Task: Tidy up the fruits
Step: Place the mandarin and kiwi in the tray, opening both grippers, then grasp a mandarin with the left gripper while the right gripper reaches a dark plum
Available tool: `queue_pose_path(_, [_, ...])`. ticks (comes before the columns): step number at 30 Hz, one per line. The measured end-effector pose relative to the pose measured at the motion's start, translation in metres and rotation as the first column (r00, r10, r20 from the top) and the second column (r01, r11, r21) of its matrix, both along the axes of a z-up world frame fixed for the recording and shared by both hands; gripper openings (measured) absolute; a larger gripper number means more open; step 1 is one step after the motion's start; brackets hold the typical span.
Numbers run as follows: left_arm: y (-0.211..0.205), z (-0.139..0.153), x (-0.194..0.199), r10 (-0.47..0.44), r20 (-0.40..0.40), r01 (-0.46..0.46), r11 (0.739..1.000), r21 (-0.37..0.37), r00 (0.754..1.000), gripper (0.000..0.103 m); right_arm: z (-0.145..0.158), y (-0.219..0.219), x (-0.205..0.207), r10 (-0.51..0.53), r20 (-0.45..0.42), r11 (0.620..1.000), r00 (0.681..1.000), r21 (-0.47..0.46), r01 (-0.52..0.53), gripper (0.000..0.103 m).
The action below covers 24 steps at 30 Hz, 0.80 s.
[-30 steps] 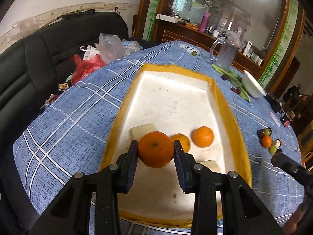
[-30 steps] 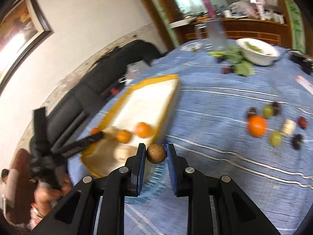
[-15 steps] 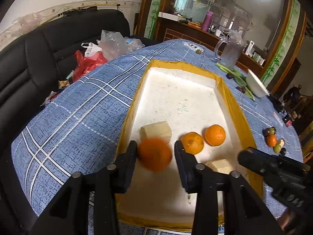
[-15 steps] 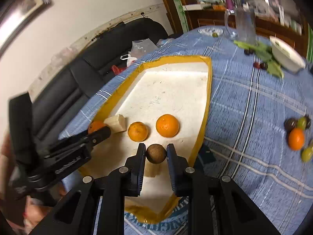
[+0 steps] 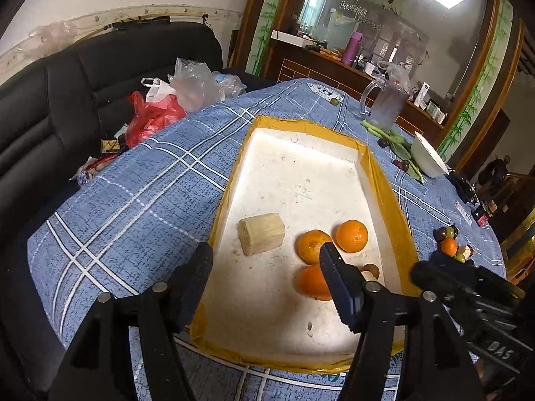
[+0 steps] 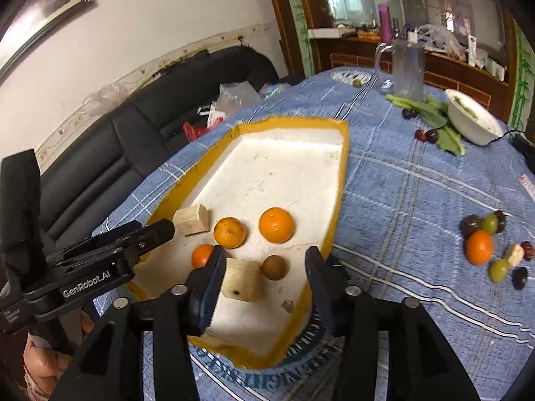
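A white tray with a yellow rim (image 5: 384,180) (image 6: 337,180) lies on the blue checked tablecloth. In it lie three oranges (image 5: 351,235) (image 6: 277,225), a small brown fruit (image 6: 274,267) and two pale blocks (image 5: 261,233) (image 6: 242,280). My left gripper (image 5: 267,277) is open and empty over the tray's near end, an orange (image 5: 312,282) lying beside its right finger. My right gripper (image 6: 264,277) is open and empty above the brown fruit. Loose fruits (image 6: 491,247) (image 5: 451,244) lie on the cloth right of the tray.
A glass jug (image 6: 406,68), green leaves (image 6: 434,117) with dark fruits and a white bowl (image 6: 471,120) stand at the far side. A black sofa (image 5: 67,93) with plastic bags (image 5: 174,97) is to the left. The other gripper shows in each view (image 6: 100,260) (image 5: 468,287).
My left gripper opened and dropped its orange into the tray. My right gripper moved over the tray, opened and released the brown fruit there.
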<state>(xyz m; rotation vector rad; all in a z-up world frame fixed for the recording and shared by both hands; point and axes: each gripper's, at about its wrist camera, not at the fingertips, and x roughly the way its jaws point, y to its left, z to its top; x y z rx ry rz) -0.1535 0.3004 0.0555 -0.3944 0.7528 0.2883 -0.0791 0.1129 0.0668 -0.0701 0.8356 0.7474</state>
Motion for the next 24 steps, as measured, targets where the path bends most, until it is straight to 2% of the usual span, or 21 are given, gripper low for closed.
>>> queue_pose_path(2, [-0.004, 0.003, -0.001, -0.005, 0.001, 0.005, 1.000, 0.011, 1.000, 0.067, 0.005, -0.011, -0.004, -0.015, 0.022, 1.000, 1.000, 0.003, 0.015, 0.063])
queue_pose_path(11, [-0.047, 0.020, 0.000, -0.103, 0.002, 0.102, 0.988, 0.114, 0.995, 0.069, 0.006, -0.083, -0.015, -0.121, 0.093, 0.991, 0.988, -0.047, 0.126, 0.064])
queue_pose_path(13, [-0.057, 0.025, 0.000, -0.130, 0.008, 0.128, 0.984, 0.128, 0.991, 0.076, 0.006, -0.104, -0.017, -0.155, 0.110, 0.985, 0.982, -0.058, 0.162, 0.068])
queue_pose_path(18, [-0.089, 0.032, 0.003, -0.203, 0.014, 0.199, 0.969, 0.145, 0.979, 0.077, 0.007, -0.165, -0.017, -0.264, 0.146, 0.957, 0.953, -0.080, 0.277, 0.071])
queue_pose_path(24, [-0.138, 0.029, 0.021, -0.321, -0.045, 0.324, 0.931, 0.171, 0.946, 0.077, 0.002, -0.234, -0.006, -0.404, 0.093, 0.909, 0.910, -0.070, 0.411, 0.071])
